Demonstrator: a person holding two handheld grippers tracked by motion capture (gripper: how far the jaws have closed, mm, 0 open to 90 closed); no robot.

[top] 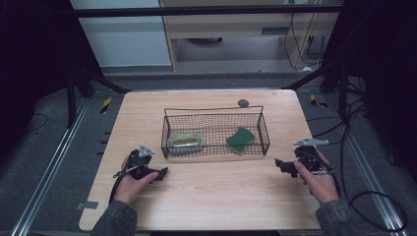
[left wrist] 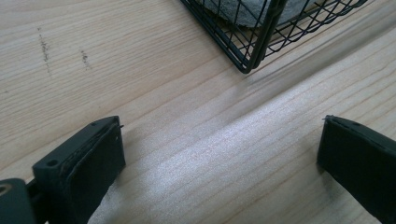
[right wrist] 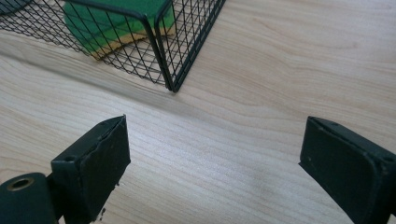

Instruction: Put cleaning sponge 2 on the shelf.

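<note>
A black wire basket (top: 215,153) stands in the middle of the wooden table (top: 211,196). Inside it a grey pad with a yellow-green top (top: 186,142) lies at the left and a green sponge (top: 240,139) at the right. My left gripper (top: 162,173) rests open on the table near the basket's front left corner (left wrist: 245,65), nothing between its jaws (left wrist: 219,154). My right gripper (top: 280,165) is open beside the basket's front right corner (right wrist: 173,86), where the green sponge (right wrist: 116,18) shows through the mesh; its jaws (right wrist: 212,154) are empty.
A small dark round disc (top: 242,103) lies on the table behind the basket. Bare wood stretches in front of the basket between the two hands. Cables (top: 373,206) trail off the right edge. Dark frame legs stand at both far corners.
</note>
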